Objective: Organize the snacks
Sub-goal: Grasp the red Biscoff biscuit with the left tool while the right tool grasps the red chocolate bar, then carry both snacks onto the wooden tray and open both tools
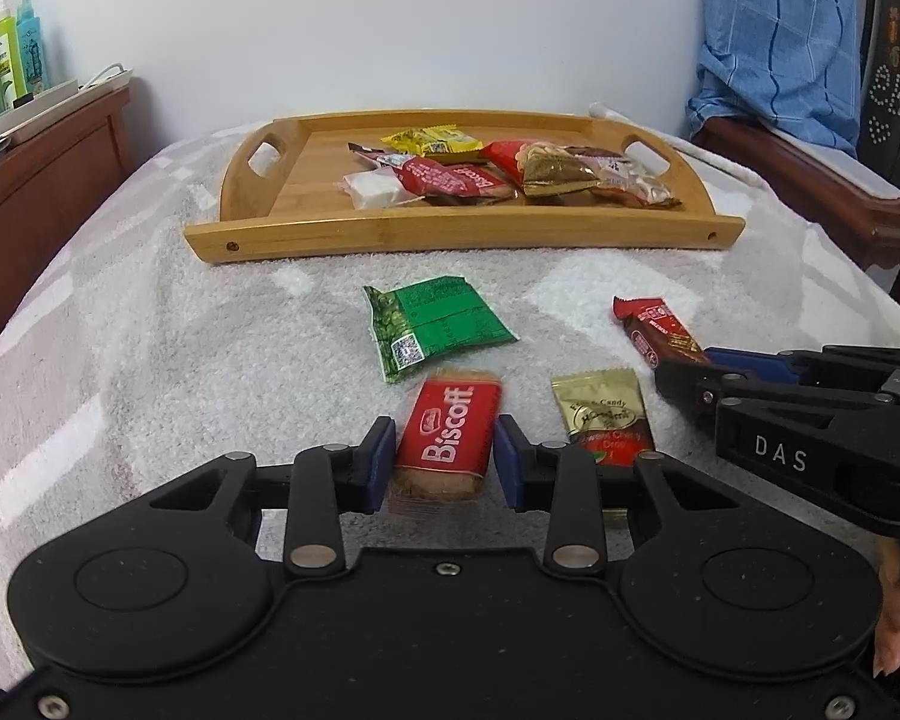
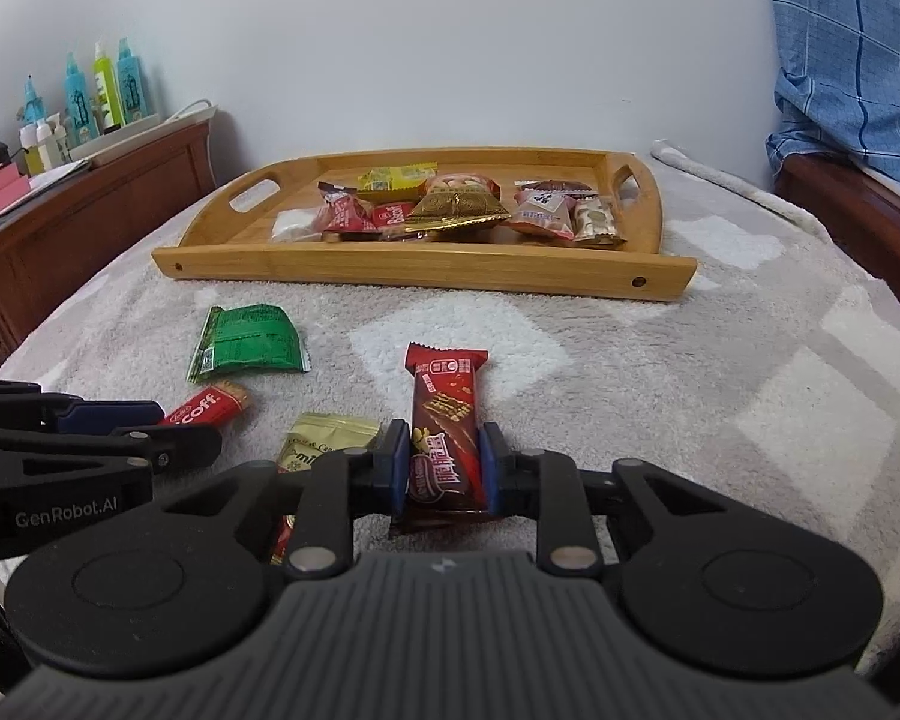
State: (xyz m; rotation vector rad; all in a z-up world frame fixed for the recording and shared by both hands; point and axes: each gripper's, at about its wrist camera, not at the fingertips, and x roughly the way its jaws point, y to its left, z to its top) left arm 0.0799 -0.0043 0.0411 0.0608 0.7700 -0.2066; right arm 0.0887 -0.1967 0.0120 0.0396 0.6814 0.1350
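Note:
A red Biscoff biscuit packet [image 1: 444,438] lies on the grey fleece blanket, and my left gripper [image 1: 444,456] is shut on it, a blue pad against each long side. The right wrist view shows that gripper [image 2: 180,423] from the side, with the packet [image 2: 210,408] sticking out beyond it. My right gripper [image 2: 441,468] is shut on the near end of a dark red wafer bar [image 2: 447,414], which points away from me. On the blanket lie a green packet [image 1: 438,324] and a gold candy sachet [image 1: 606,414]. The wooden tray [image 1: 450,234] behind holds several snacks.
A dark wooden cabinet with bottles [image 1: 12,60] stands at the left. At the right, a blue checked cloth [image 1: 780,30] hangs over wooden furniture. A person's hand [image 1: 894,600] grips the right tool. The blanket [image 1: 150,360] falls away at both sides.

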